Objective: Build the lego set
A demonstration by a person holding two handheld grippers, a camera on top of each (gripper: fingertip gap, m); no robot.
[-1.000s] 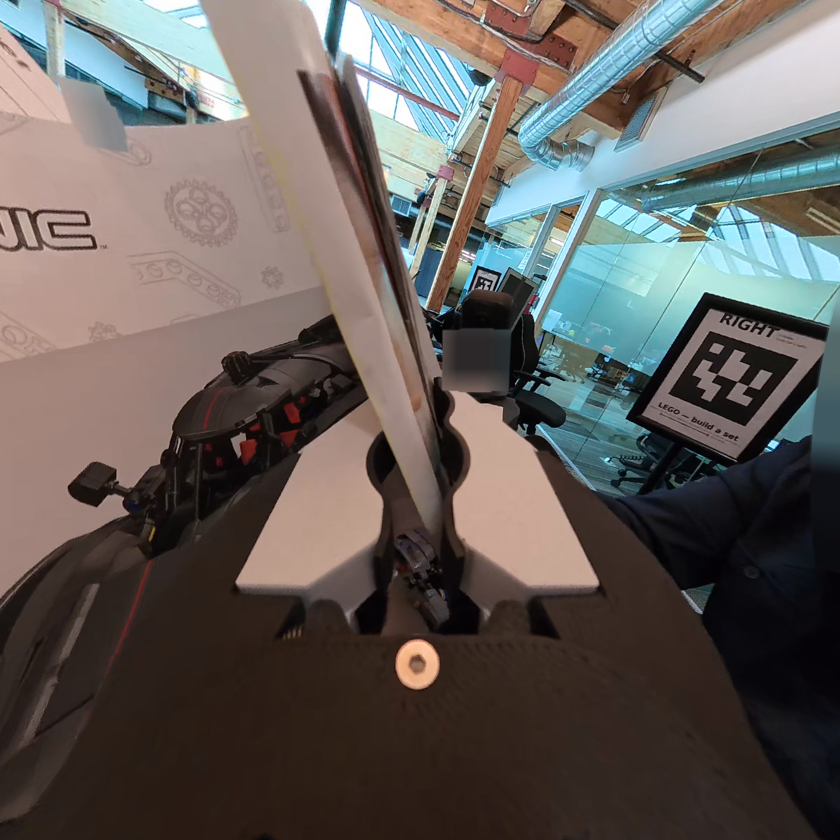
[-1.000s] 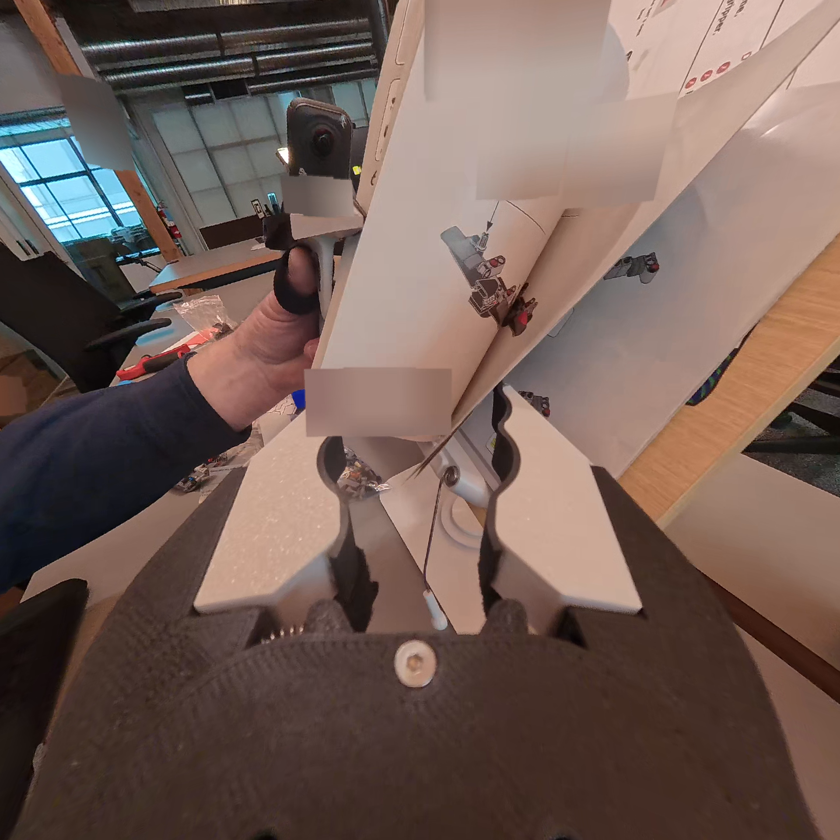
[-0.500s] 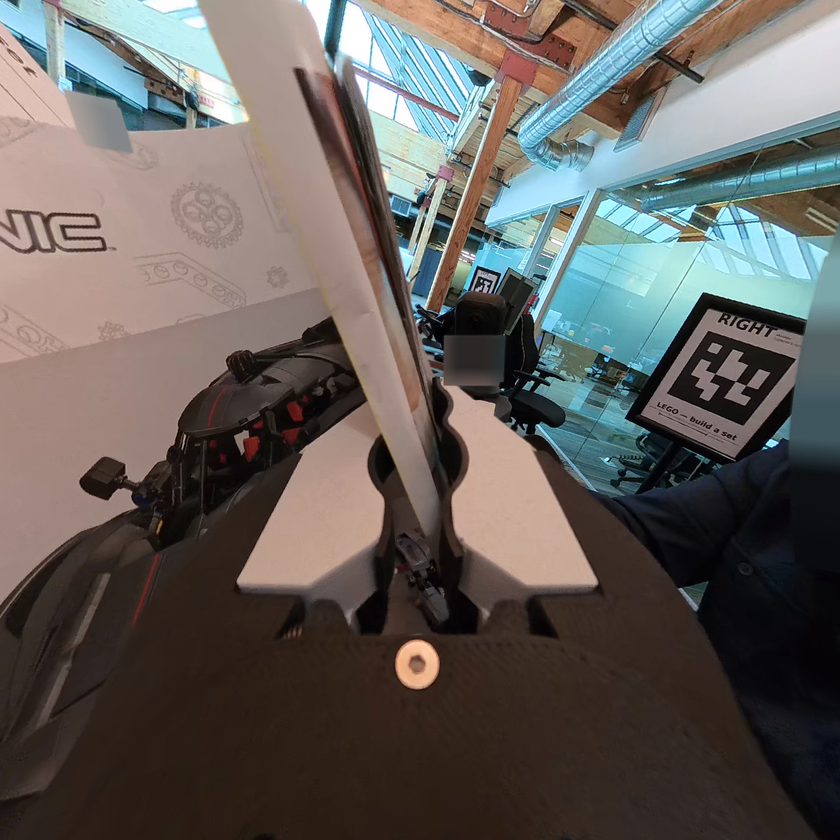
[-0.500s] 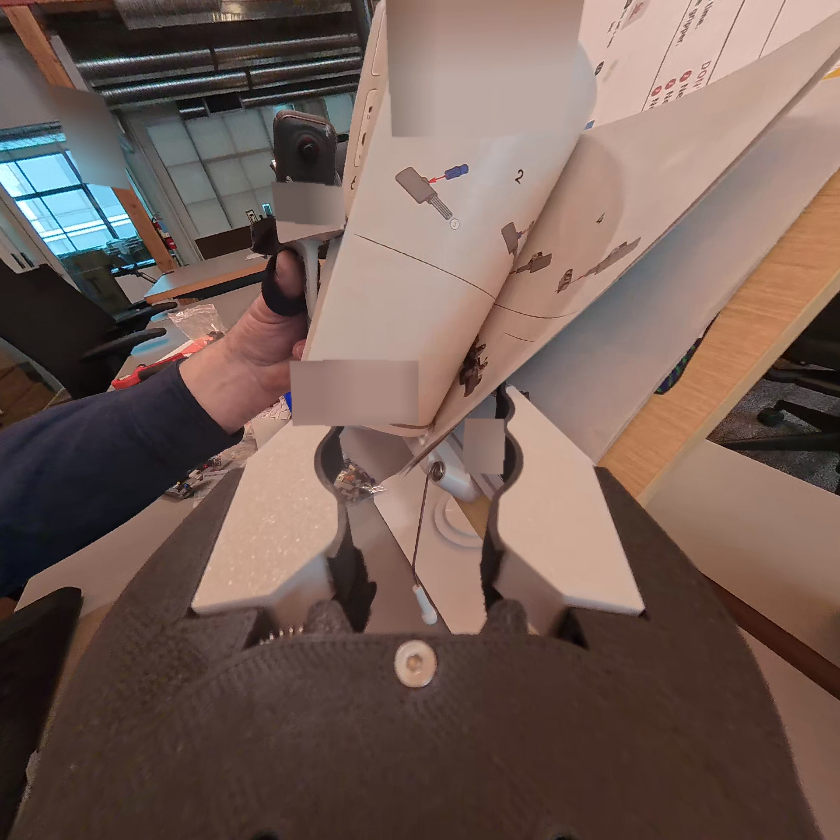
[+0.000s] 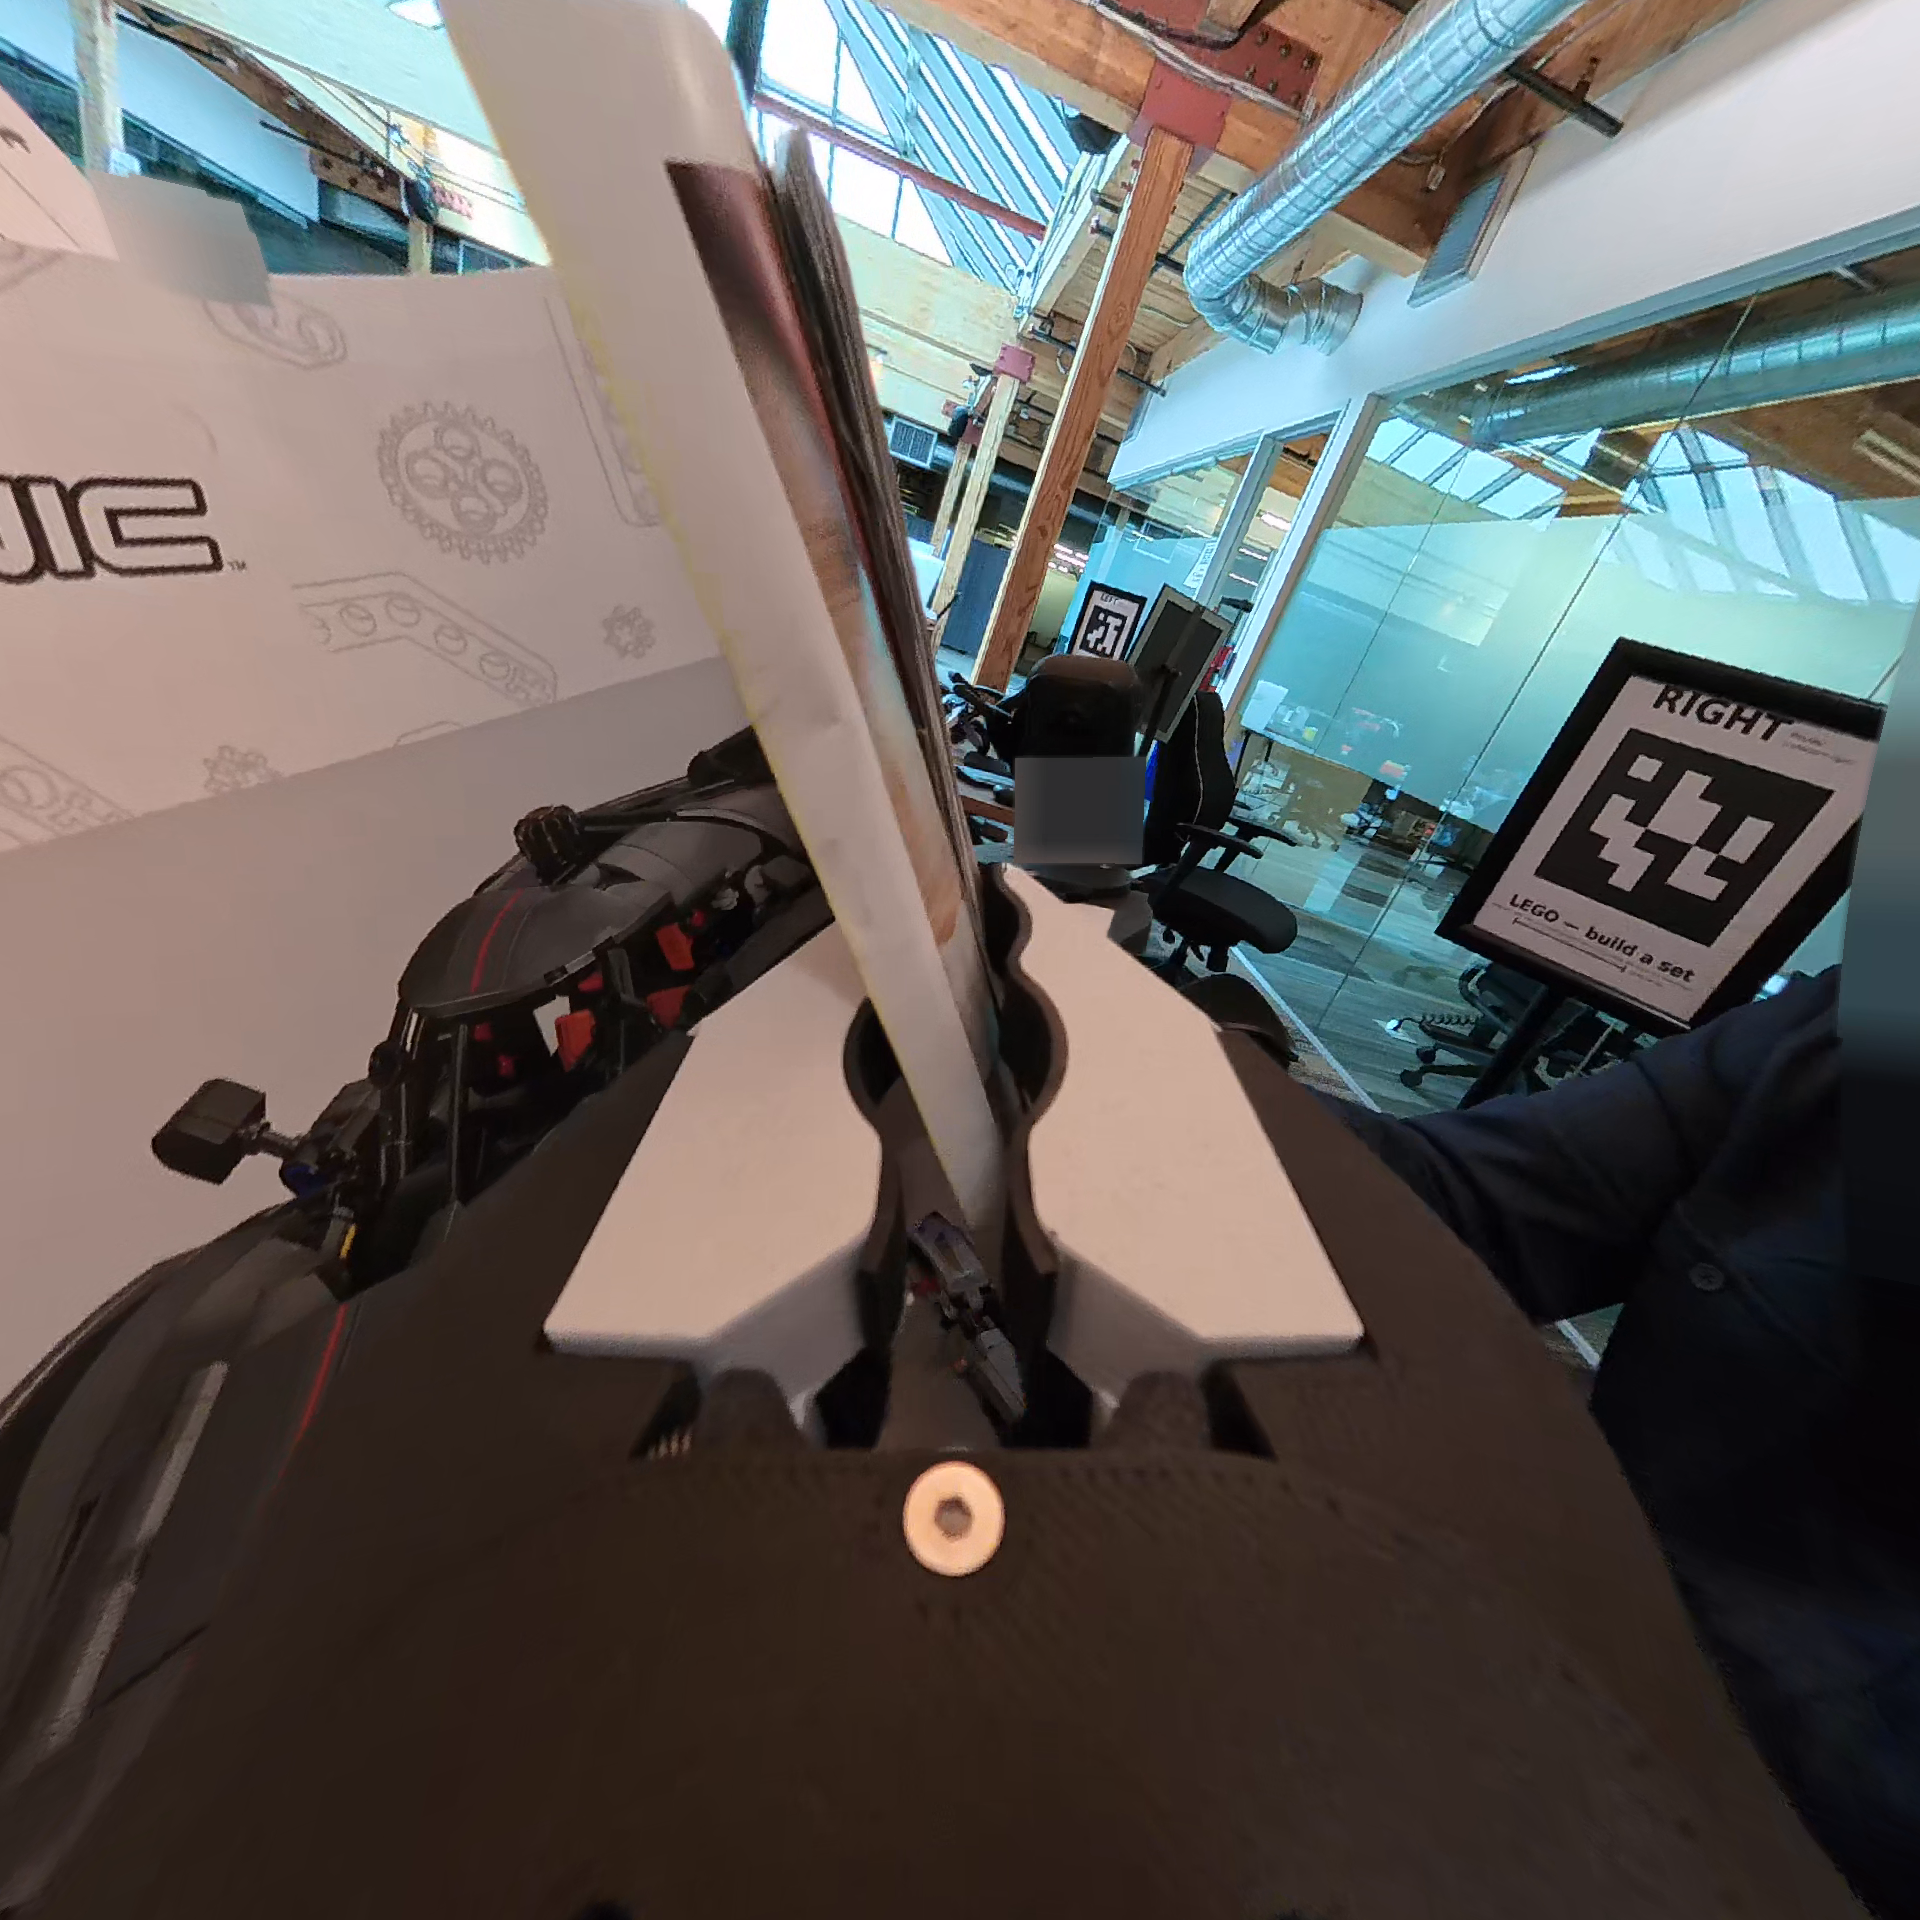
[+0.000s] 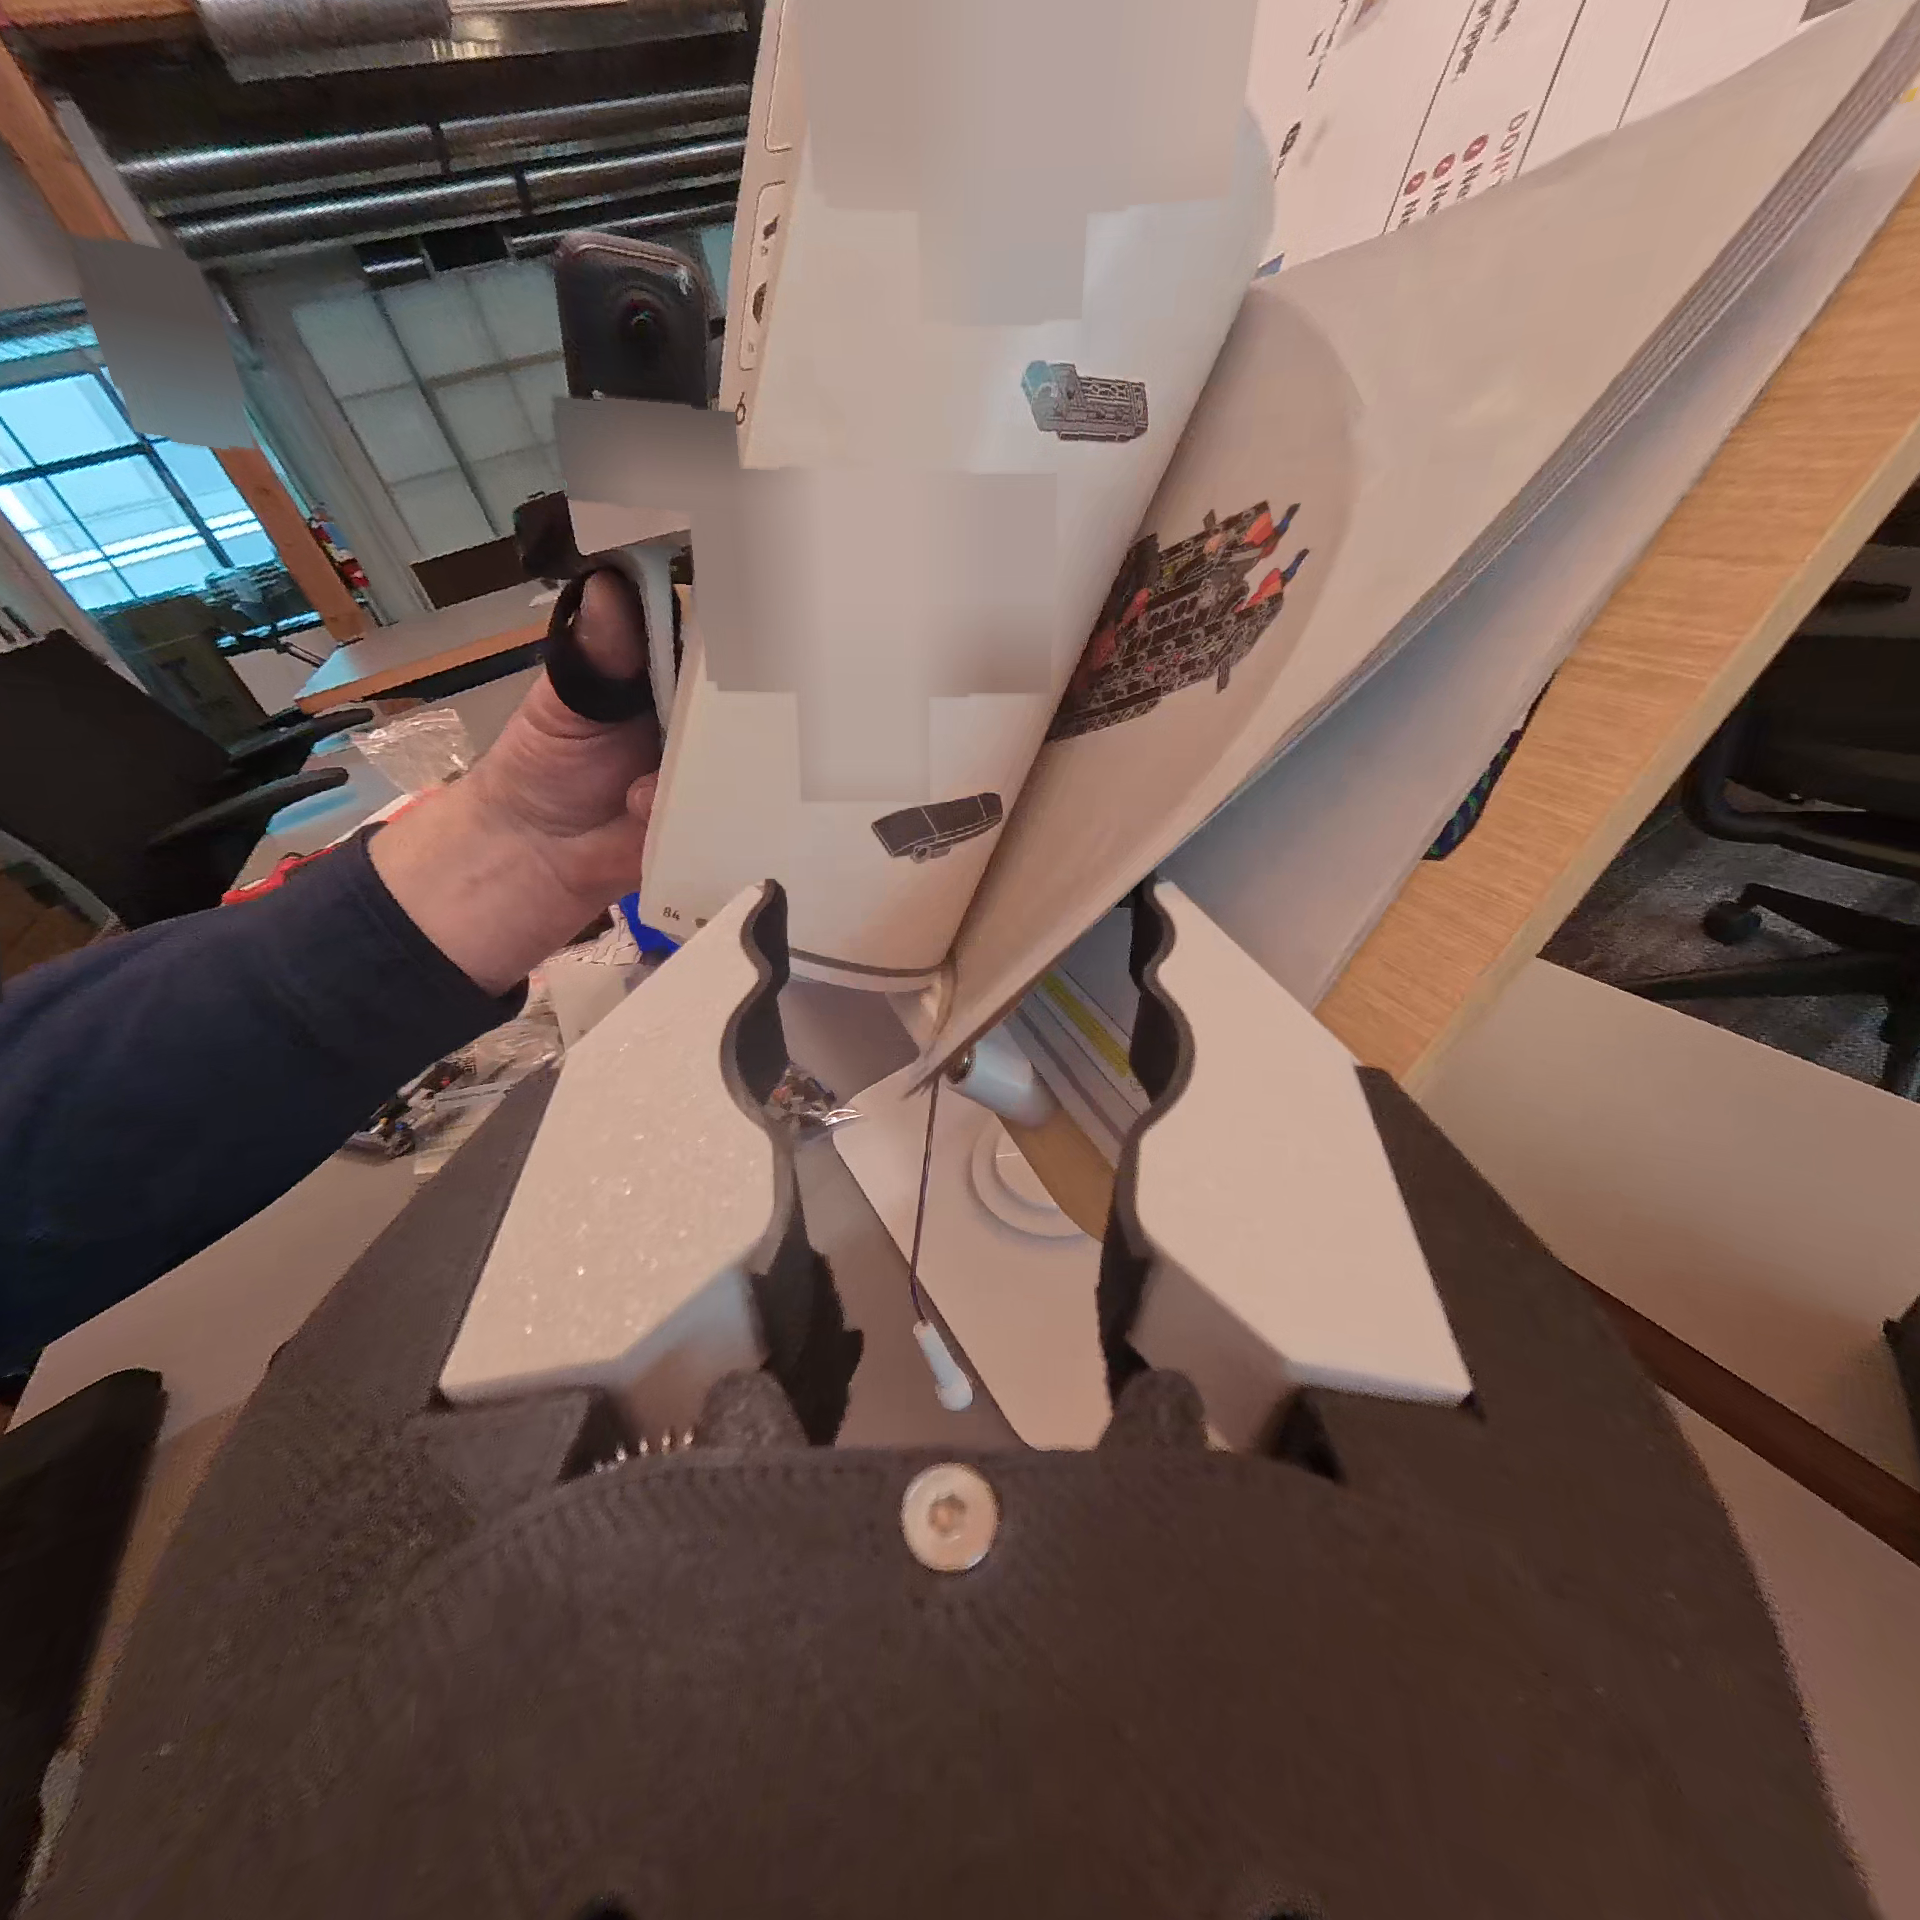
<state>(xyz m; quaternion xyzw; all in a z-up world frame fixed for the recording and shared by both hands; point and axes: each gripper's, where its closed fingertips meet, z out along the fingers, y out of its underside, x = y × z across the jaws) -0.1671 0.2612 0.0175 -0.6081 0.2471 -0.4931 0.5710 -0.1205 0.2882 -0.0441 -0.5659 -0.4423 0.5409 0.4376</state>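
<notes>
Two white fingers of the left gripper (image 5: 951, 1049) are clamped on a sheaf of pages of the instruction booklet (image 5: 831, 665), which rises edge-on from between them in the left wrist view. Beyond it lies a printed page showing a black model car (image 5: 499, 997), and a framed marker sign (image 5: 1673, 831) stands to the right by a dark sleeve (image 5: 1621, 1174).

From the right wrist view, the right gripper (image 6: 956, 935) stands with its fingers apart, empty, just below the booklet's lifted, curling pages (image 6: 1039, 623). A person's hand (image 6: 561, 769) grips the other tool at left. Loose parts (image 6: 447, 1091) lie on the worktop (image 6: 1662, 665).
</notes>
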